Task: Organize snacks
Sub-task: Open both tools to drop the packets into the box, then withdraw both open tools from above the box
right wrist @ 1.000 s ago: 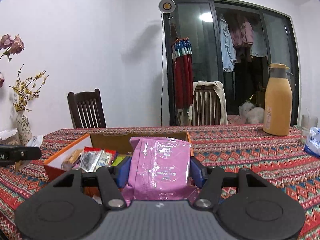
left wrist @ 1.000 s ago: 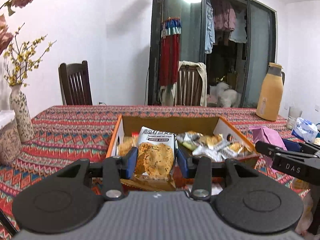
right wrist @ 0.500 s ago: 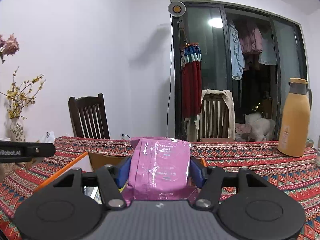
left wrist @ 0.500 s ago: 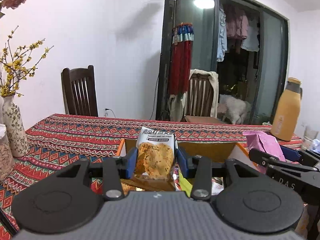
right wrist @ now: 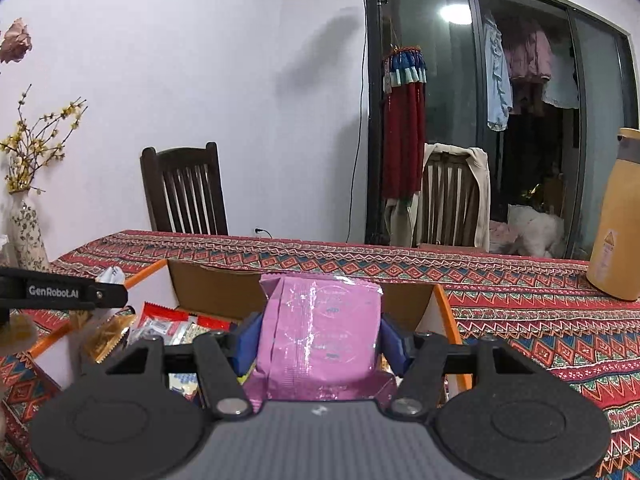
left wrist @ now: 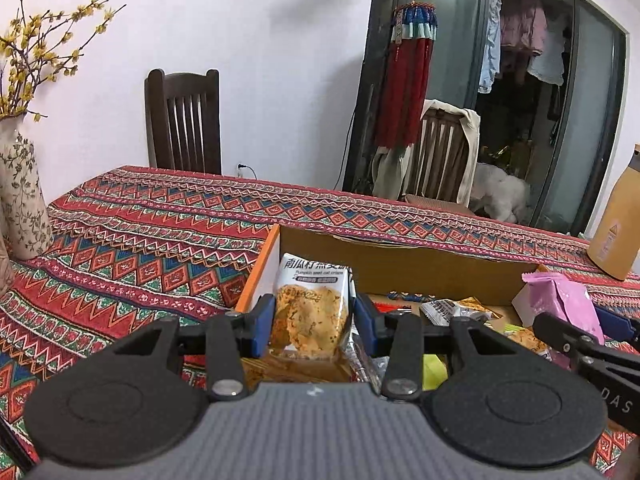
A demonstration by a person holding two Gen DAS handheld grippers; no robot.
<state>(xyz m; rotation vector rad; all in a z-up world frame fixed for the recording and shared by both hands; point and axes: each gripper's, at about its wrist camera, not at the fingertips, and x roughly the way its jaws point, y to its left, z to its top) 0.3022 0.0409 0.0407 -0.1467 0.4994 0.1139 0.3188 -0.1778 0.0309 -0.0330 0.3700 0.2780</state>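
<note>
My left gripper (left wrist: 310,314) is shut on a white cracker packet (left wrist: 310,308) and holds it above the left end of an open cardboard box (left wrist: 400,260) with orange edges. My right gripper (right wrist: 318,334) is shut on a pink snack packet (right wrist: 318,336) above the box's right end (right wrist: 440,304). Several loose snack packets (left wrist: 452,308) lie inside the box, also in the right wrist view (right wrist: 160,326). The pink packet (left wrist: 560,300) and right gripper show at the right of the left wrist view.
The box sits on a table with a red patterned cloth (left wrist: 160,232). A flower vase (left wrist: 22,196) stands at the left, a tan thermos jug (right wrist: 618,220) at the right. Two wooden chairs (right wrist: 184,192) stand behind the table.
Both grippers, each with its packet, rose and tilted up half a second ago, then tipped back down toward the box. Both stay shut on their packets.
</note>
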